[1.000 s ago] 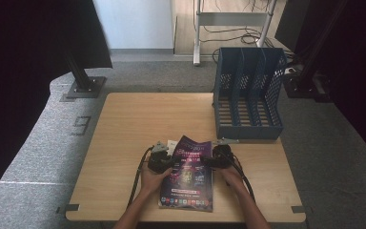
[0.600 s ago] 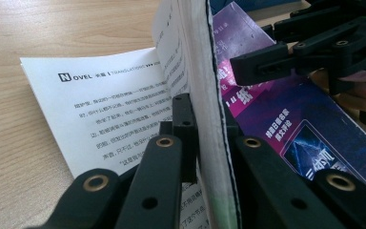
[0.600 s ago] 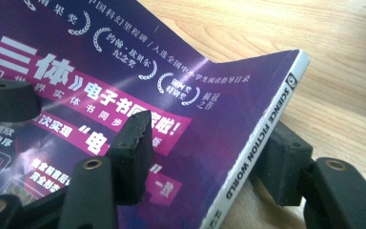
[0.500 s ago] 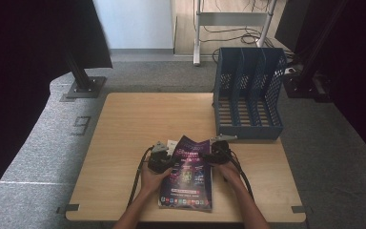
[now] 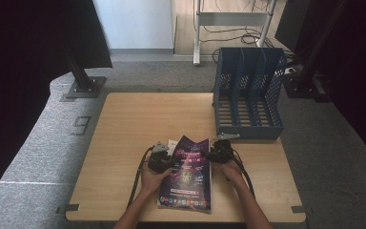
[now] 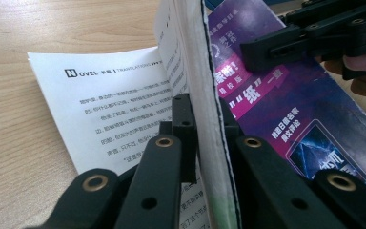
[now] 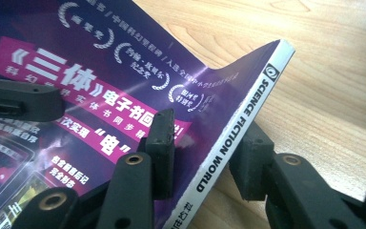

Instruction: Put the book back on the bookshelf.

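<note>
Wooden surface (image 5: 138,124) carries a magazine (image 5: 188,174) before the blue file rack (image 5: 248,95); left gripper (image 5: 164,161) fingers clamp its pages, right gripper (image 5: 214,155) fingers have just been closing around the spine, not yet pinching. Pages could tear if pulled apart.

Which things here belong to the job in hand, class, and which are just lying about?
In the job:
magazine
left hand-held gripper, clamped on its page edge
right hand-held gripper, closing over its spine

Lying about:
blue file rack
table
</note>
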Tool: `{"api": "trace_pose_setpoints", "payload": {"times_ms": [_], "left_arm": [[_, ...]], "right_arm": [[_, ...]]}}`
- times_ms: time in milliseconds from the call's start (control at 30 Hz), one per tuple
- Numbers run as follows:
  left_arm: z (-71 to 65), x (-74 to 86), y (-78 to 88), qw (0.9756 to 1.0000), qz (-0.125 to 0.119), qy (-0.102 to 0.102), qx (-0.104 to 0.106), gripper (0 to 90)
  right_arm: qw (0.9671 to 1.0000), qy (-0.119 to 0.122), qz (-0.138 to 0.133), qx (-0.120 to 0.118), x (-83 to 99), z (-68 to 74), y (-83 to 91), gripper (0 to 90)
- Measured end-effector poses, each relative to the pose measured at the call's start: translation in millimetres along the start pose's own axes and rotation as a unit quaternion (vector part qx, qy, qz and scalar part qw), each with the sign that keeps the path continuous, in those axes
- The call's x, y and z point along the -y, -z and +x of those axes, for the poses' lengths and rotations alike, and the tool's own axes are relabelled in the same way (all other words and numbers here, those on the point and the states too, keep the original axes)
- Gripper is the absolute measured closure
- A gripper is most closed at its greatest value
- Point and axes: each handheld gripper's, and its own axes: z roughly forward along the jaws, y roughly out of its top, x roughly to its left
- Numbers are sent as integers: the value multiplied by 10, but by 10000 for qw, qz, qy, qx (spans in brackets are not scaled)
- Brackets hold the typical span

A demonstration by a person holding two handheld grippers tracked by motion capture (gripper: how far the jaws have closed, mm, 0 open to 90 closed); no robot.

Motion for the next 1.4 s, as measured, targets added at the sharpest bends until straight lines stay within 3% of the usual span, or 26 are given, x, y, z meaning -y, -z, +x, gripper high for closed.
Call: {"api": "trace_pose_setpoints", "payload": {"times_ms": [133, 533, 600, 800, 1400], "left_arm": [[-2, -5, 11, 10000, -34, 3, 16, 839], [-70, -83, 117, 9991, -403, -135, 79, 838], [-78, -104, 151, 9986, -510, -116, 120, 839], [-65, -117, 184, 9980, -600, -50, 204, 838], [-202, -328, 318, 9949, -939, -311, 215, 846]], "right_arm": [[10000, -22, -84, -37, -2, 8, 40, 652], [9976, 238, -641, -67, -12, 86, 283, 662], [9960, 300, -840, -71, -28, 113, 357, 668], [9937, 383, -1047, -122, -43, 161, 440, 672], [9855, 534, -1607, -114, -134, 231, 734, 703]]}}
